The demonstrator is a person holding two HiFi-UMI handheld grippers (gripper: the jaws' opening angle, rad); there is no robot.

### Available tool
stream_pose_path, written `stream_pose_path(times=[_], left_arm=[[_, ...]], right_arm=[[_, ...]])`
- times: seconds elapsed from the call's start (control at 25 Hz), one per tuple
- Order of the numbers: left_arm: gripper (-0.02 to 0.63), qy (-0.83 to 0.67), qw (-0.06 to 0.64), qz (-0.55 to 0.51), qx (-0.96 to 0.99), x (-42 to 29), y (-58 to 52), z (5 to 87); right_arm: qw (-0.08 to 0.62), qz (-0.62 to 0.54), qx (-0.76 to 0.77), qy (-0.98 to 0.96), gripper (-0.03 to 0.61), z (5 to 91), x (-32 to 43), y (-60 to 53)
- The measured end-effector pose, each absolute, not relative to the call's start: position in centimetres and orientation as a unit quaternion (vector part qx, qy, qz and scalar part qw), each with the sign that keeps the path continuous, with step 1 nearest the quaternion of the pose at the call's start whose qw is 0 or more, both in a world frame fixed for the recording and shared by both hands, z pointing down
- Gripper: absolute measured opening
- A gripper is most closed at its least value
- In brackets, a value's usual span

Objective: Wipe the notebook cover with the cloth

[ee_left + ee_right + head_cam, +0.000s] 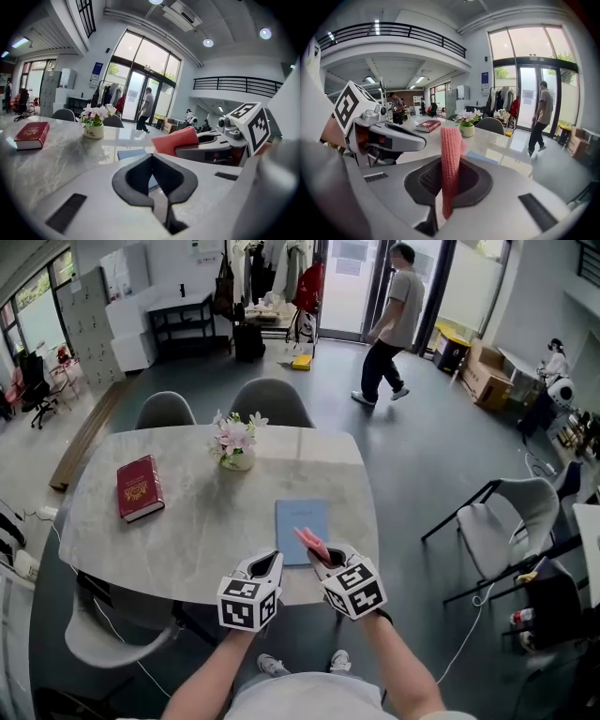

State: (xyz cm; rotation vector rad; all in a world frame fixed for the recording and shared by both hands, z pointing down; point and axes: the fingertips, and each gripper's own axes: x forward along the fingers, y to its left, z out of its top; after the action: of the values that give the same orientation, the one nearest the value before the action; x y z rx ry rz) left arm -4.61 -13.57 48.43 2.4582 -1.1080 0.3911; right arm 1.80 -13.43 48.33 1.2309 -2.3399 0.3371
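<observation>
Right claw (pixel 449 187) pinches the pink cloth (pixel 451 154), likely soft and limp, best held mid-fold; left claw (pixel 152 180) sits closed, empty.

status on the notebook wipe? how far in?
Done: the cloth is picked up, clamped in the right gripper. In hand: that gripper hangs over the near edge of the blue notebook, which lies closed on the table; the cloth looks clear of the cover. The left gripper is shut and empty beside it. Left: the wipe itself, by the look of it.
</observation>
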Motion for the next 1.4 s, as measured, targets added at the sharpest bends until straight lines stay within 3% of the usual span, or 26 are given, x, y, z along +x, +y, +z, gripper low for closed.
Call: stream_pose_path(times=[0.6,1.4], left_arm=[[0.006,-0.408,0.171,0.130,0.887,1.7,-12.4,44.7],[0.006,-0.422,0.145,0.132,0.885,4.5,-9.9,43.1]], right_arm=[[0.123,0.112,0.490,-0.856,0.014,42.4,8.5,-12.2],[0.118,0.089,0.471,-0.870,0.014,41.4,11.1,-9.3]])
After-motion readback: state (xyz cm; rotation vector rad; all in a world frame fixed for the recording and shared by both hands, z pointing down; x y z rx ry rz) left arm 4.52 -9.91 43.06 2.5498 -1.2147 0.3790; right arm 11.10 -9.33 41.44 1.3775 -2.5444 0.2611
